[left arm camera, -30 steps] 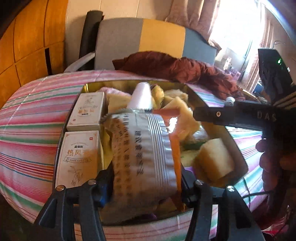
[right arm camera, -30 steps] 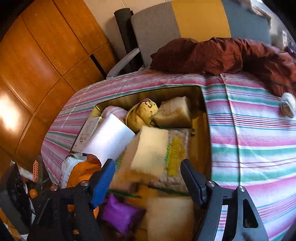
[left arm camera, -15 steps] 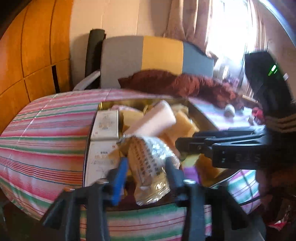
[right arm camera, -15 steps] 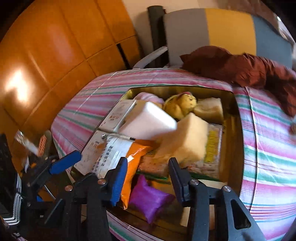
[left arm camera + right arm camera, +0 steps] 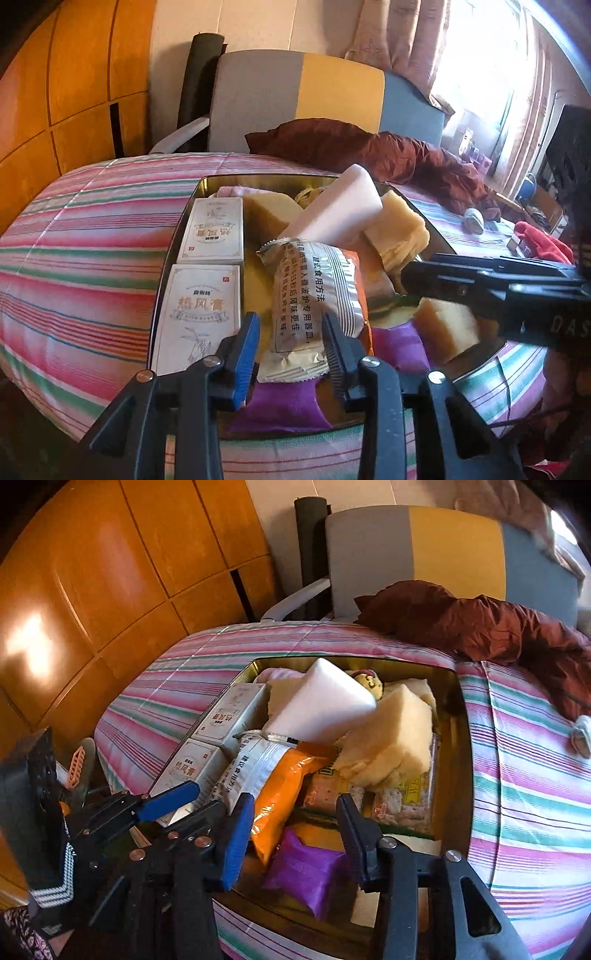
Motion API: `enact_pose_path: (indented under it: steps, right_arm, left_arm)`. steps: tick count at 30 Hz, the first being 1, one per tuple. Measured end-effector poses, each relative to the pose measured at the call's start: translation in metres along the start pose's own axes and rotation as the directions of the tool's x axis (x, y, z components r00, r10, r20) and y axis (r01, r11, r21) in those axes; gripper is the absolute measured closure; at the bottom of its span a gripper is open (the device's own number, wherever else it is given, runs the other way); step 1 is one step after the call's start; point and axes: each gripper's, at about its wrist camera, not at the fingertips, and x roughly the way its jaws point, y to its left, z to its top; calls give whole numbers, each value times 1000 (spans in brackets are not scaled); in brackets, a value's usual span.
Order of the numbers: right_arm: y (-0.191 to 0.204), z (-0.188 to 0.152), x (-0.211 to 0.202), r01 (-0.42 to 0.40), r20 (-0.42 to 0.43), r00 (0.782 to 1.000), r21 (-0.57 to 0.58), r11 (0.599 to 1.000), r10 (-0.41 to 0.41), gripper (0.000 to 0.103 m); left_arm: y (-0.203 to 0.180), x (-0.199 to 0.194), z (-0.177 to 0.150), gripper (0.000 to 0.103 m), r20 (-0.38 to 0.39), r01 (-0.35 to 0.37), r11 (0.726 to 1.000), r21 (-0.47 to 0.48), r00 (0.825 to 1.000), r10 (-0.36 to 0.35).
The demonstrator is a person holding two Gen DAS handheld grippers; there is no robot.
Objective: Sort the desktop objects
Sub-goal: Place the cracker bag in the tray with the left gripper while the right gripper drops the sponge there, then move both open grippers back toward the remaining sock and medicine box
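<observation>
A gold tin (image 5: 258, 177) on a striped cloth is piled with objects. My left gripper (image 5: 290, 322) is shut on the near end of a silver and orange snack packet (image 5: 314, 291), which lies on the pile. In the right wrist view its blue finger (image 5: 168, 800) shows at that packet (image 5: 258, 771). My right gripper (image 5: 295, 805) hangs open over the tin's near end, above a purple pouch (image 5: 306, 871), with no pad touching it. In the left wrist view the right gripper (image 5: 424, 275) comes in from the right above a yellow sponge block (image 5: 443, 328).
Two white printed boxes (image 5: 201, 306) line the tin's left side. A white foam block (image 5: 340, 206), a large yellow sponge (image 5: 391, 738), a biscuit pack (image 5: 402, 794) and a plush toy (image 5: 365, 681) fill the rest. A maroon cloth (image 5: 369, 155) and a chair (image 5: 295, 92) stand behind.
My left jaws have closed in on the snack packet, which has sunk onto the pile. My right jaws have narrowed and drawn back from the large yellow sponge. The white foam block has shifted.
</observation>
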Motion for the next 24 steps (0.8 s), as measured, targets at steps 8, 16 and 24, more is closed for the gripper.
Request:
enact_pose_path:
  steps: [8, 16, 24]
  right_arm:
    - [-12, 1, -9, 3, 30, 1000, 49, 999, -4, 56]
    - [-34, 2, -27, 20, 61, 998, 88, 996, -26, 56]
    - [-77, -3, -45, 67, 70, 994, 152, 986, -79, 56]
  left_arm:
    - [6, -23, -6, 57, 55, 14, 999, -29, 998, -12]
    - [3, -32, 4, 55, 89, 8, 998, -59, 996, -3]
    - [-32, -26, 20, 52, 79, 41, 999, -8, 996, -40]
